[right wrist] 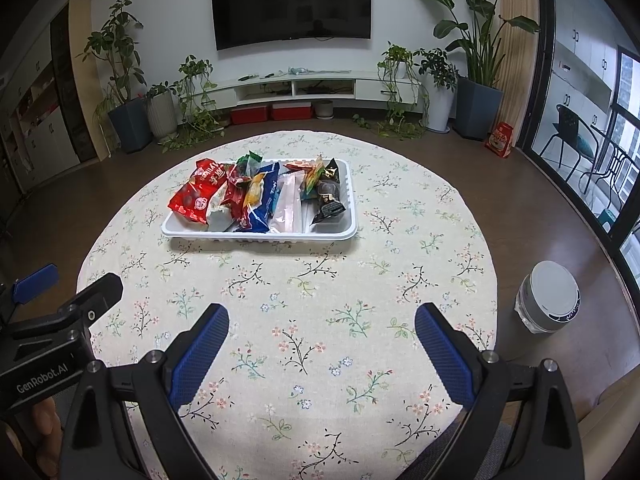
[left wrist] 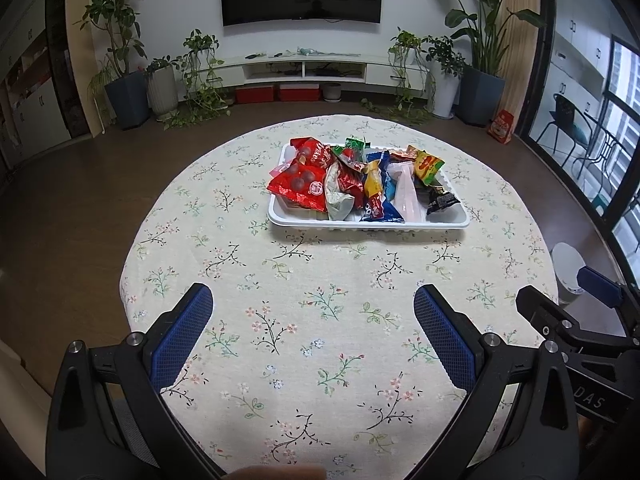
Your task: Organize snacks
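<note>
A white plastic tray [left wrist: 448, 222] sits on the far half of the round table and holds a pile of snack packets: red ones [left wrist: 298, 186] at the left, blue [left wrist: 378, 210], yellow and clear ones in the middle, a dark one [left wrist: 440, 200] at the right. The tray also shows in the right wrist view [right wrist: 336, 236]. My left gripper [left wrist: 314, 332] is open and empty, hovering over the near half of the table. My right gripper [right wrist: 322, 340] is open and empty beside it, to its right.
The table carries a floral cloth [left wrist: 320, 272]. A white bin [right wrist: 550, 298] stands on the floor right of the table. Potted plants, a low TV shelf and a wall TV are at the back. A glass door is at the right.
</note>
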The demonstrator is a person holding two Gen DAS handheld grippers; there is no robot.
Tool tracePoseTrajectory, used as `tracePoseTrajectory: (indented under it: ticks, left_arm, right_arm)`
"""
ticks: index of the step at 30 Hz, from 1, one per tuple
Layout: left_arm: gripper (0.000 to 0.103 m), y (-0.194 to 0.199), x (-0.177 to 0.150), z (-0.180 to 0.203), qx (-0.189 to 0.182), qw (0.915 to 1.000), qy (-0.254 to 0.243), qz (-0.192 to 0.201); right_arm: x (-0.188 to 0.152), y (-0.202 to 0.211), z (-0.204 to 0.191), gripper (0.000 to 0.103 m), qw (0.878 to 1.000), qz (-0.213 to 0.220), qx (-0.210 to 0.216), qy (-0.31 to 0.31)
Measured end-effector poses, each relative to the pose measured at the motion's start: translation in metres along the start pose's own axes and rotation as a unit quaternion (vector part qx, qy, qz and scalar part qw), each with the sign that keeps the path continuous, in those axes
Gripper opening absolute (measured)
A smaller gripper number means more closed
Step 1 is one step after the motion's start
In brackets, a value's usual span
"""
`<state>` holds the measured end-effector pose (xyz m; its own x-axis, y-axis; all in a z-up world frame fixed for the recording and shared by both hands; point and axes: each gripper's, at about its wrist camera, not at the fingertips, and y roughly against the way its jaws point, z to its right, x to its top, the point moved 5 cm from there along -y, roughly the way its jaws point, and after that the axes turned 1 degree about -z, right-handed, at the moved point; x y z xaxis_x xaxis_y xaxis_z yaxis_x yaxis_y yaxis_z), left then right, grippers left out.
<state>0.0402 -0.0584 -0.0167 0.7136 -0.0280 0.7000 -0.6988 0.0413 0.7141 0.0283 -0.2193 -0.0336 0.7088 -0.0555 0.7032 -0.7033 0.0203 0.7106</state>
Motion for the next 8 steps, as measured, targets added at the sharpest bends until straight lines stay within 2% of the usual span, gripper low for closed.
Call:
tracePoseTrajectory:
  ticks: [8]
  left_arm:
    - [0.102,-0.0016,0.0017,-0.0060,-0.008,0.9999,0.006,0.004]
  right_arm:
    - [-0.0020,-0.0053,0.0026,0.096,1.000,-0.008,0.001,-0.004]
